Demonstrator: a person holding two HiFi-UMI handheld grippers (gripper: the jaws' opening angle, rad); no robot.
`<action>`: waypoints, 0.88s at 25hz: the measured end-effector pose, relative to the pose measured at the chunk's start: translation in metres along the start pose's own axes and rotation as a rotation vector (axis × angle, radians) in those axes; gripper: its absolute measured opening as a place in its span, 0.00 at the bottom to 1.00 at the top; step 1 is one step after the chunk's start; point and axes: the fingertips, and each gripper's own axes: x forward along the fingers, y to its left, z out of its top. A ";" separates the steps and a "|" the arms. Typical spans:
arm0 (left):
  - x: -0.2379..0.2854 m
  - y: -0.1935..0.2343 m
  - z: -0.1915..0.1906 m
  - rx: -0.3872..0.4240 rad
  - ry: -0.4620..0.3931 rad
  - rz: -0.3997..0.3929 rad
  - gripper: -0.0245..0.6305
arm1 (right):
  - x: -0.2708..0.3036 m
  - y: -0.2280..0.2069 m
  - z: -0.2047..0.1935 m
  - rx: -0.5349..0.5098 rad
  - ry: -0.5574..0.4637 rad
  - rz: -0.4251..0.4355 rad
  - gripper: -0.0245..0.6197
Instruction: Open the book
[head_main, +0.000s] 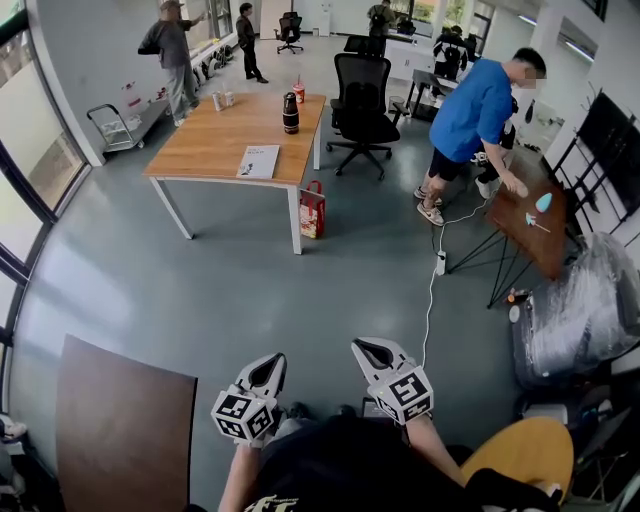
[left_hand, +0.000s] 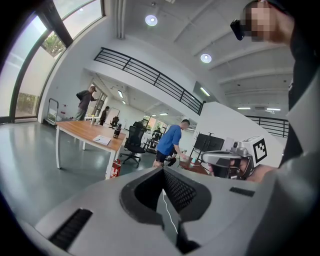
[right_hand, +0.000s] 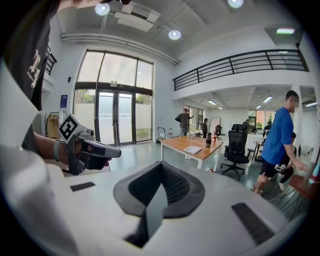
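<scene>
The book (head_main: 259, 161) lies shut, white cover up, near the front edge of a long wooden table (head_main: 215, 140) far across the room. It also shows small in the left gripper view as the book (left_hand: 102, 140) and in the right gripper view as the book (right_hand: 192, 149). My left gripper (head_main: 265, 368) and right gripper (head_main: 370, 350) are held side by side close to my body, several metres from the table, pointing towards it. Both are shut with nothing between the jaws, as the left gripper (left_hand: 162, 172) and right gripper (right_hand: 161, 167) show in their own views.
A dark bottle (head_main: 291, 113) and cups stand on the table, with a red bag (head_main: 312, 210) at its leg. A black office chair (head_main: 361, 105) is to its right. A person in blue (head_main: 475, 120) bends over a small brown table (head_main: 535, 235). A white cable (head_main: 430, 300) crosses the floor. A dark board (head_main: 125, 425) lies at lower left.
</scene>
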 end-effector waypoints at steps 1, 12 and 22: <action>-0.002 0.002 0.001 -0.001 -0.002 0.000 0.04 | 0.002 0.003 0.001 0.000 0.002 0.002 0.02; -0.040 0.032 0.021 0.025 -0.047 -0.018 0.04 | 0.023 0.024 0.030 -0.069 -0.013 -0.032 0.02; -0.044 0.065 0.007 0.006 -0.027 0.007 0.04 | 0.037 0.005 0.011 -0.016 -0.021 -0.116 0.02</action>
